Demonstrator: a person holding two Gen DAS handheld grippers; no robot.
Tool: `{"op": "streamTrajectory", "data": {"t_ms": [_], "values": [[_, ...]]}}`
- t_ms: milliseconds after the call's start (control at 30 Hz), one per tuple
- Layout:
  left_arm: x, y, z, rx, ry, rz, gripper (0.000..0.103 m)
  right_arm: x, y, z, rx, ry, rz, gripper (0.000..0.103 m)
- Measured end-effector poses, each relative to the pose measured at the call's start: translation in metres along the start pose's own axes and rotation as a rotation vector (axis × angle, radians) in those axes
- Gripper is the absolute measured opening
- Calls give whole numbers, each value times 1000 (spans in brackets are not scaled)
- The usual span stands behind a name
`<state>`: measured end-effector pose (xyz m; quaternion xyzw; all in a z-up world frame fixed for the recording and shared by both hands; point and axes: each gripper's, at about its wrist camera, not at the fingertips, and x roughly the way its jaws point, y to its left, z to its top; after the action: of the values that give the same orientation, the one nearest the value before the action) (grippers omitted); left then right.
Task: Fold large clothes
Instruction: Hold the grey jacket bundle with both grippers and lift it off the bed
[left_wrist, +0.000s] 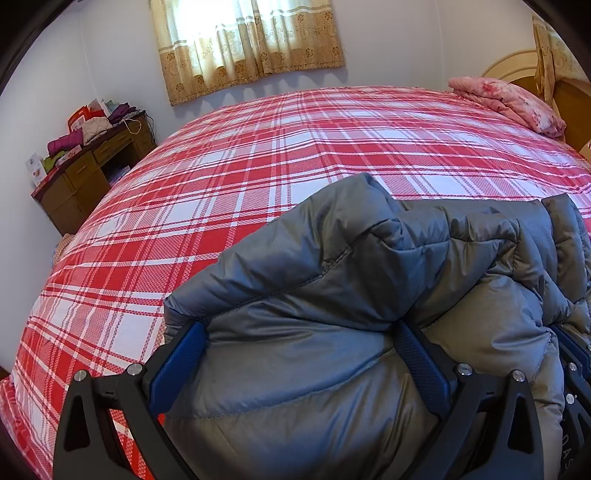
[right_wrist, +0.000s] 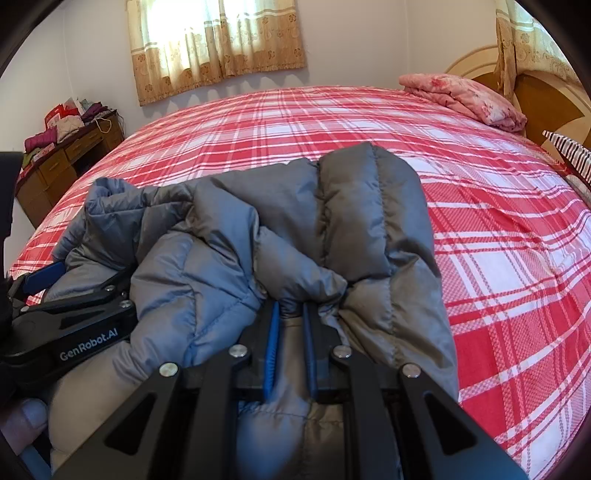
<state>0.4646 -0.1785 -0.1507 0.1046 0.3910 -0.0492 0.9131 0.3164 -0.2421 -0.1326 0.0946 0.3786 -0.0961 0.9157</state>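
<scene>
A grey puffer jacket (left_wrist: 332, 280) lies bunched over the near edge of a bed with a red and white plaid sheet (left_wrist: 258, 155). My left gripper (left_wrist: 299, 332) has its blue fingers (left_wrist: 181, 354) spread wide, with a thick fold of the jacket filling the gap between them. My right gripper (right_wrist: 291, 314) is nearly closed on a bunch of the same jacket (right_wrist: 280, 229); its blue pads (right_wrist: 272, 343) pinch the fabric. The left gripper also shows in the right wrist view (right_wrist: 74, 299), at the left beside the jacket.
A folded pink quilt (left_wrist: 509, 99) lies at the far right by the wooden headboard (right_wrist: 535, 96). A brown desk (left_wrist: 85, 166) piled with clothes stands at the left wall. A curtained window (left_wrist: 243, 40) is behind. A striped pillow (right_wrist: 569, 151) is at the right edge.
</scene>
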Motion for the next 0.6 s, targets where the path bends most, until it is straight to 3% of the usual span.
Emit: {"op": "streamTrajectory", "data": {"t_ms": [167,233,300,333,400,533,600], "values": [[-10,14,1,-22,34,-81,102,-7,-10,3,23,-5,54,17],[-33,30,-5,-53,5,-128,102,-18,-17,3,20,-19,71,31],[-58,46,-15,-76,-53,-137,102,-37,-27,1,40,-82,47,91],[-69,57,-23,-84,-80,-143,102,-50,-34,0,64,-135,39,98],[-79,79,-39,-125,-87,-154,102,-57,-45,0,70,-144,33,100],[-66,97,-61,-174,-2,-239,102,-42,-63,-4,121,-51,78,95],[-64,97,-70,-180,-6,-253,102,-36,-71,-8,165,-29,106,92]]}}
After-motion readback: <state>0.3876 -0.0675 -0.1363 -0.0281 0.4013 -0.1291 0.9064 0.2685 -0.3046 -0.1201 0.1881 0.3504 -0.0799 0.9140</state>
